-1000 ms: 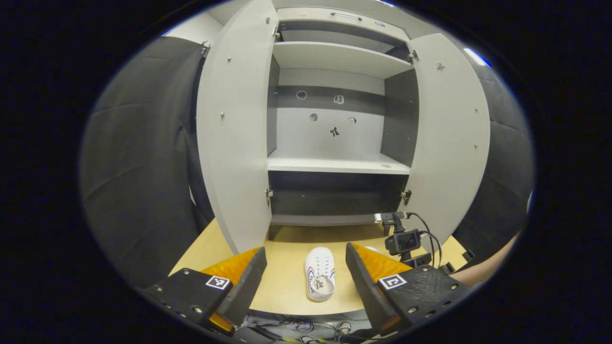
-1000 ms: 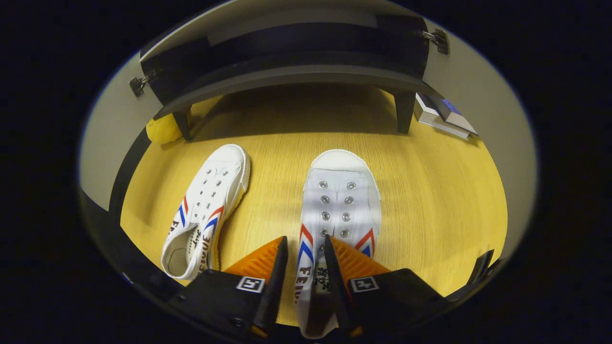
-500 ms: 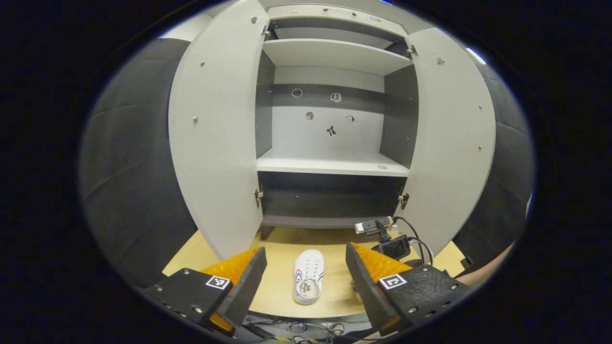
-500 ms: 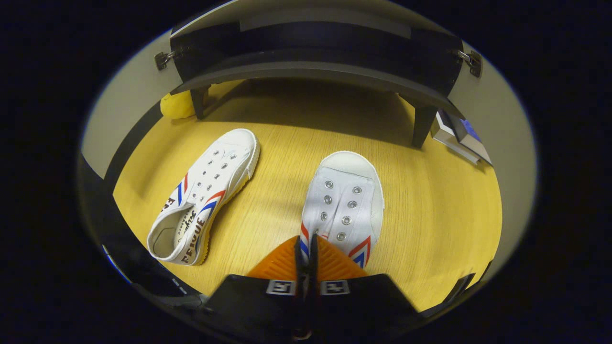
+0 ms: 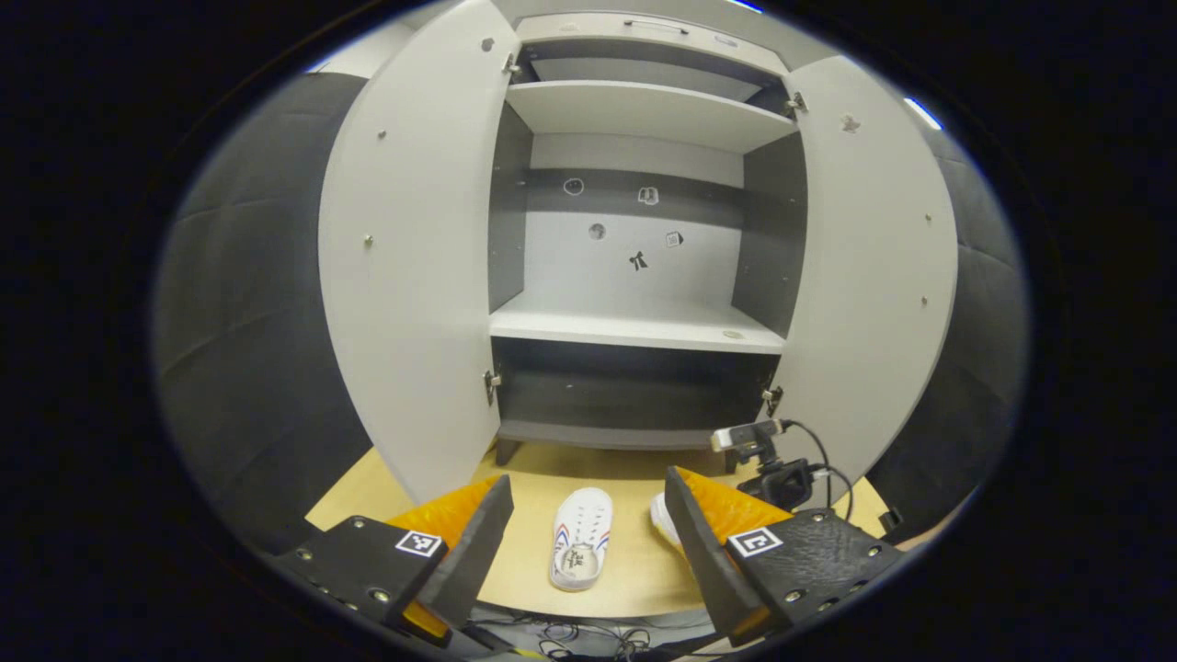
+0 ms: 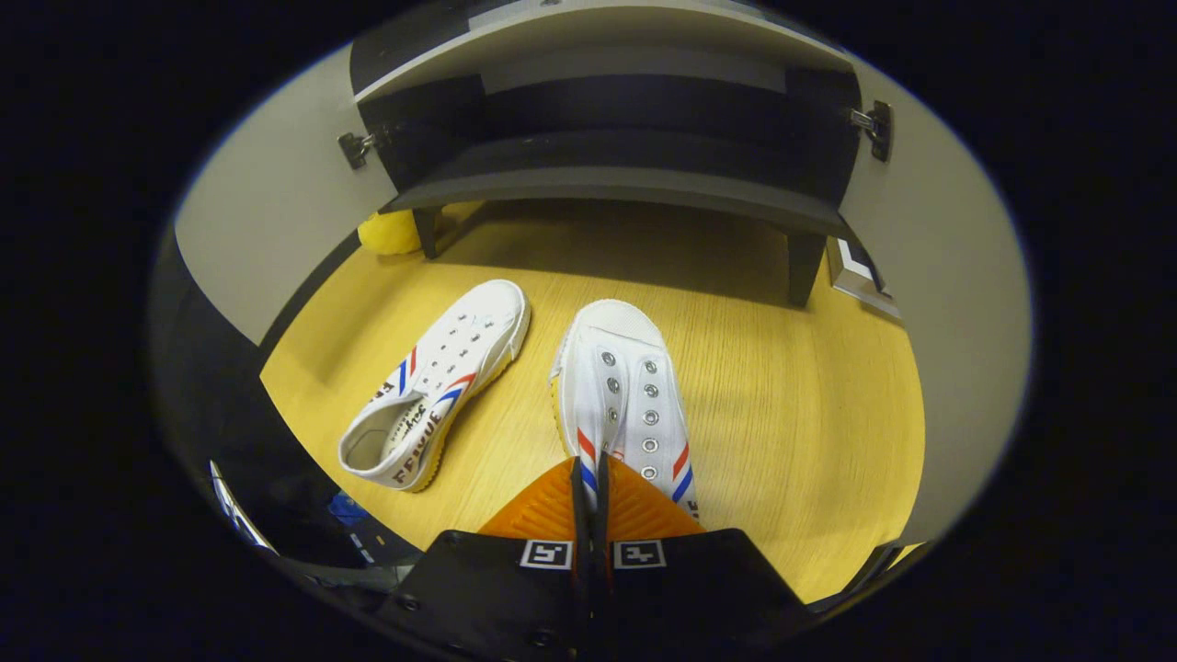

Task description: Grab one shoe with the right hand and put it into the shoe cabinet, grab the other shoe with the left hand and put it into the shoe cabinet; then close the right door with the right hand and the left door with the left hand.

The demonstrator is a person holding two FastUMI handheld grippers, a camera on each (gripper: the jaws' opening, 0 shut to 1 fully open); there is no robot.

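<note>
Two white canvas shoes with red and blue stripes are on the yellow table in front of the open grey shoe cabinet [image 5: 634, 326]. In the right gripper view, my right gripper [image 6: 588, 467] is shut on the rim of the right-hand shoe [image 6: 621, 386], whose toe points at the cabinet's base [image 6: 607, 179]. The other shoe [image 6: 439, 382] lies free to its left, angled. In the left gripper view, my left gripper [image 5: 588, 487] is open and held back from the table, with the free shoe [image 5: 579, 550] far off between its fingers. The gripped shoe's toe [image 5: 659, 515] peeks past one finger.
Both cabinet doors [image 5: 409, 276] [image 5: 874, 276] stand wide open, and the shelves are bare. A small camera on a stand with cables [image 5: 777, 476] sits by the right door. A yellow object [image 6: 391, 234] lies by the cabinet's left leg and a book [image 6: 860, 271] by the right one.
My right gripper closed on the right-hand shoe's rim and has drawn back with it; the shoe now sits closer to the other one. My left gripper pulled back slightly, still open.
</note>
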